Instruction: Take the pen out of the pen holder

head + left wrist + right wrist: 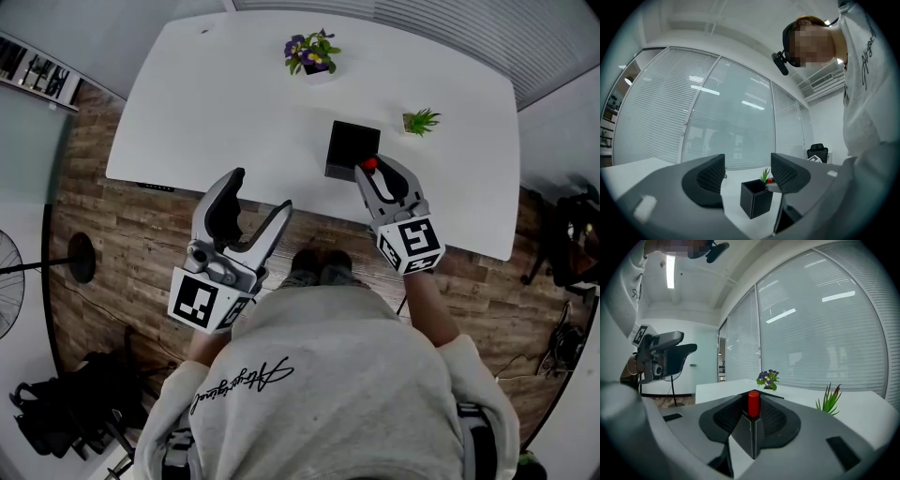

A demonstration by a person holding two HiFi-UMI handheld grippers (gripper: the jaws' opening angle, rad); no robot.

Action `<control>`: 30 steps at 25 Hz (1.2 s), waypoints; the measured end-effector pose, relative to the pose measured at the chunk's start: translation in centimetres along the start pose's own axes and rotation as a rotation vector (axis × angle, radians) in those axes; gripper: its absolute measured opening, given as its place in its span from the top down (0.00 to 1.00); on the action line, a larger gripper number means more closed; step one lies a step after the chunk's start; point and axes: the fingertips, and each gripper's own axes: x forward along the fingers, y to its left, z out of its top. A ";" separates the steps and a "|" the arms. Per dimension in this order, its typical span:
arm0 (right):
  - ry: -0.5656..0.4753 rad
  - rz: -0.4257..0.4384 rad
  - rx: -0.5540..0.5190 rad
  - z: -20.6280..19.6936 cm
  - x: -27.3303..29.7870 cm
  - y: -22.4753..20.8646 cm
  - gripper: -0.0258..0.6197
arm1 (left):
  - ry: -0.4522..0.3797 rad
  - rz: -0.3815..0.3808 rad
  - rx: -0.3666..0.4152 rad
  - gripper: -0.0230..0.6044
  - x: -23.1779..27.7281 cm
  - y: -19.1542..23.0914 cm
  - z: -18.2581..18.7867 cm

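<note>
A black square pen holder (352,150) stands near the front edge of the white table (225,103). A pen with a red top (369,163) sticks up at its near right corner. My right gripper (370,170) reaches in level from the front, shut on that pen. In the right gripper view the red top (753,403) sits pinched between the two pads, above the holder's corner (753,439). My left gripper (261,192) hangs open and empty in front of the table edge. In the left gripper view the holder (756,200) and the red top (769,180) show between its spread jaws.
A pot of purple flowers (312,54) stands at the table's far side and a small green plant (420,121) just right of the holder. On the wooden floor are a fan (9,281) and black bags (56,412) at left, and dark clutter (572,234) at right.
</note>
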 end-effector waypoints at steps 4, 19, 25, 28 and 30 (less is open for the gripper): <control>0.000 -0.002 -0.002 0.0 0.1 0.0 0.81 | 0.005 0.001 0.002 0.49 -0.2 0.1 -0.1; 0.009 -0.026 -0.009 0.1 0.4 -0.2 0.88 | -0.004 0.003 0.007 0.49 -0.4 0.5 0.3; 0.007 -0.040 -0.012 0.2 0.6 -0.3 0.87 | -0.004 0.011 0.004 0.49 -0.7 1.0 0.3; 0.007 -0.042 -0.017 0.2 0.7 -0.3 0.87 | -0.004 0.013 0.004 0.49 -0.8 1.1 0.3; 0.007 -0.045 -0.020 0.2 0.7 -0.3 0.87 | -0.005 0.013 0.005 0.49 -0.9 1.2 0.3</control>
